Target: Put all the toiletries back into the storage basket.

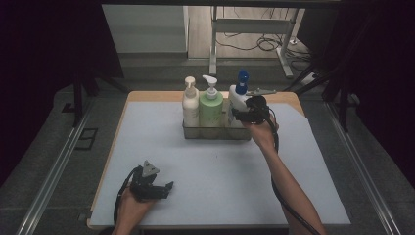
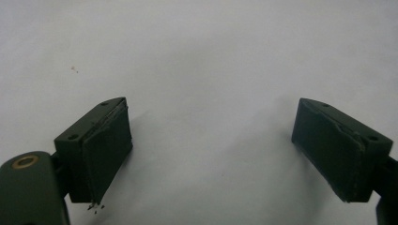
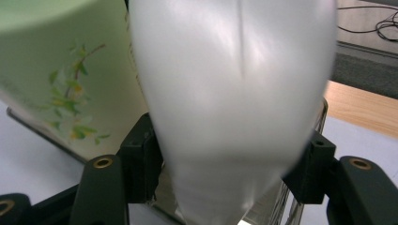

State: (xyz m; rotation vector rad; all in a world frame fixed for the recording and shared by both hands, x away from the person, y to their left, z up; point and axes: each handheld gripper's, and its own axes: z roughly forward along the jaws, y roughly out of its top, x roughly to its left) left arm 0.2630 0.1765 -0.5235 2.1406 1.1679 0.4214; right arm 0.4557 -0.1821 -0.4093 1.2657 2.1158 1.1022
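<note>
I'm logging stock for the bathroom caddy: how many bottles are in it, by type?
Pump bottles: 2, a cream one and a green one.
Spray bottles: 1, white with a blue trigger head, between the right gripper jaws.
Total: 3 bottles in the clear caddy.

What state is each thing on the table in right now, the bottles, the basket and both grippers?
White pump bottle: upright in basket.
Green pump bottle: upright in basket.
Blue-capped spray bottle: upright, gripped.
Basket: on mat, holding three bottles.
Right gripper: shut on spray bottle.
Left gripper: open, empty.
</note>
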